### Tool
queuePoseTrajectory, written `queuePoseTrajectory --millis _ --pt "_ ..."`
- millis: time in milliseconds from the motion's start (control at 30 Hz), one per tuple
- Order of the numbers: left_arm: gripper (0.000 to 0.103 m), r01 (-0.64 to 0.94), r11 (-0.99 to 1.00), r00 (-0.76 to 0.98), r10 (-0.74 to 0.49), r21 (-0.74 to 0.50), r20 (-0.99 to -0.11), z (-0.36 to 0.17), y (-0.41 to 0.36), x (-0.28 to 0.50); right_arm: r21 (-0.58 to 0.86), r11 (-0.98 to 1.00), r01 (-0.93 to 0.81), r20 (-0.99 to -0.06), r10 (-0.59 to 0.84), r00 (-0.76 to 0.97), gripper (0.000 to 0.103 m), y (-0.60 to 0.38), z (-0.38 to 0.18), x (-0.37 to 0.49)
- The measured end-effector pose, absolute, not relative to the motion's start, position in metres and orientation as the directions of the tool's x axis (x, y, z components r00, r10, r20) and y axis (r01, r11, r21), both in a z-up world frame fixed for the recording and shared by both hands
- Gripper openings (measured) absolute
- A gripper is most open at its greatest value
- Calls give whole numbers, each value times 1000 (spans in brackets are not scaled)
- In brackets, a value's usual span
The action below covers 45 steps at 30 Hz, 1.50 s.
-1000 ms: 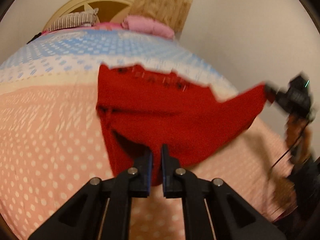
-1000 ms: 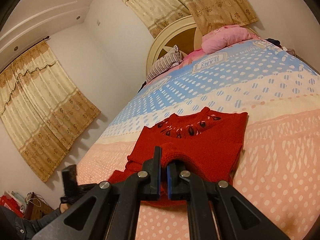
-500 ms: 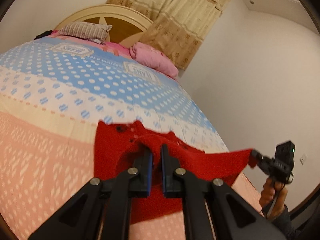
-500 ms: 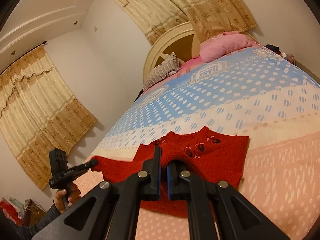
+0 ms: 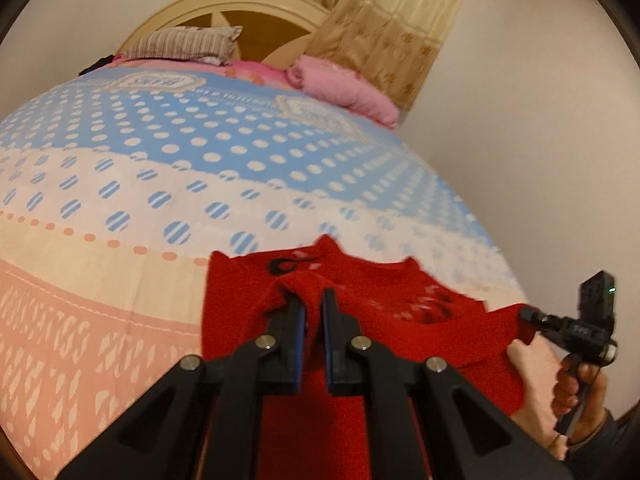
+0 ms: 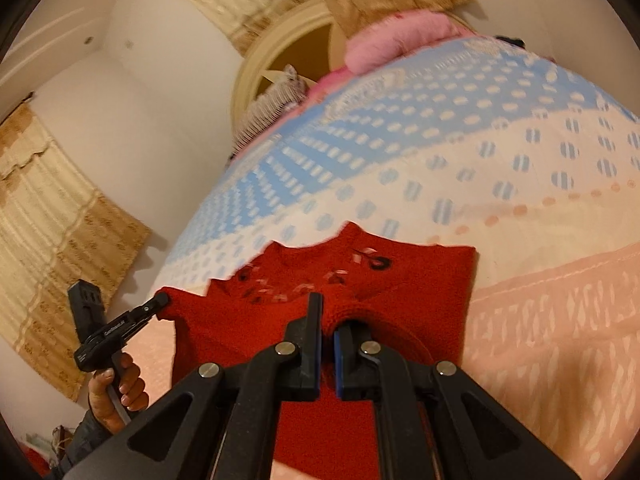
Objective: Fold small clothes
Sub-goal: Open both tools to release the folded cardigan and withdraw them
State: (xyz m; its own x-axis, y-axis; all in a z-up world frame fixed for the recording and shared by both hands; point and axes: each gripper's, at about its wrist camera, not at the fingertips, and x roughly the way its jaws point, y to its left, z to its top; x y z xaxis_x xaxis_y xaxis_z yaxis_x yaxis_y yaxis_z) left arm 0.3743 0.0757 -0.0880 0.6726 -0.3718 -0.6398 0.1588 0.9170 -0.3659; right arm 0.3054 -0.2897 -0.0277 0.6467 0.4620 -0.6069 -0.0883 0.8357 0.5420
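Observation:
A red knitted sweater [image 5: 240,292] with a black and white pattern near its collar lies on the bed's dotted cover [image 5: 120,280]. My left gripper [image 5: 314,298] is shut on a raised fold of the red knit, close to the collar. My right gripper [image 6: 328,316] is shut on another bunch of the same sweater [image 6: 432,280]. Each view shows the other tool pinching a stretched red corner: the right gripper [image 5: 526,314] at the right side, the left gripper [image 6: 162,302] at the left side. The fabric under the jaws is hidden.
The cover [image 6: 540,280] runs from peach through cream to blue. A striped pillow [image 5: 184,42] and a pink pillow [image 5: 340,88] lie against the round headboard [image 5: 256,4]. Curtains [image 6: 52,240] hang on the walls. A hand [image 5: 580,392] holds the right tool past the bed's edge.
Both grippers, still shut on the red knit, have carried the held edge forward over the sweater toward its collar. The sweater's body now lies doubled beneath them.

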Motion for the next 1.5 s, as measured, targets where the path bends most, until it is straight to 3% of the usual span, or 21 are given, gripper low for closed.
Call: queuePoseTrajectory --millis 133,167,200,233,267,333,367,467,533,633,733,867,1067,1300,1367,1400,1433,1500 --pt "12 57 921 667 -322 -386 -672 -101 88 394 469 881 -65 -633 386 671 7 -294 -37 331" --pt "14 48 914 672 -328 -403 -663 -101 93 394 460 886 -57 -630 371 682 17 -295 -36 334" --pt "16 53 909 676 -338 -414 -655 -100 96 391 462 885 -51 -622 365 693 45 -297 -36 334" --pt "25 58 911 680 -335 -407 -653 -99 99 387 470 881 -50 -606 363 707 64 -299 -36 331" --pt "42 54 918 678 -323 -393 -660 -100 99 384 471 880 -59 -593 365 717 83 -300 -35 327" --pt "65 44 930 679 -295 -364 -672 -102 102 374 441 893 -86 -587 359 726 83 -298 -36 318" --pt "70 47 936 678 -286 -349 -677 -103 101 369 422 902 -88 -596 350 723 83 -296 -37 316" --pt "75 115 965 646 -253 -236 -720 -112 88 350 375 923 -89 -622 322 714 83 -294 -45 304" --pt "76 157 985 635 -161 -78 -755 -121 72 340 360 928 -96 -650 323 688 83 -291 -50 297" --pt "80 184 978 628 -40 99 -777 -132 54 343 175 980 -93 -746 194 638 83 -275 -59 298" --pt "90 129 986 619 6 109 -786 -133 55 366 15 994 -108 -806 76 587 83 -257 -72 313" --pt "89 11 995 632 70 99 -772 -121 68 395 -53 993 -103 -833 13 553 83 -244 -77 351" --pt "89 -69 997 625 59 20 -778 -121 99 400 84 996 -17 -738 74 670 83 -261 -40 360" --pt "89 -49 999 603 44 17 -796 -127 94 374 52 993 -104 -743 108 661 83 -247 -48 325" --pt "89 -21 998 597 64 64 -800 -127 82 377 -47 987 -156 -797 57 601 83 -220 -58 331" --pt "89 -23 997 597 73 75 -799 -126 79 379 -184 963 -196 -835 -48 548 83 -200 -72 337" --pt "89 -34 997 605 78 71 -792 -123 77 379 -234 949 -211 -838 -87 539 83 -192 -79 341" --pt "89 -27 999 614 42 33 -788 -119 75 378 -238 951 -198 -837 -97 539 83 -188 -86 364"
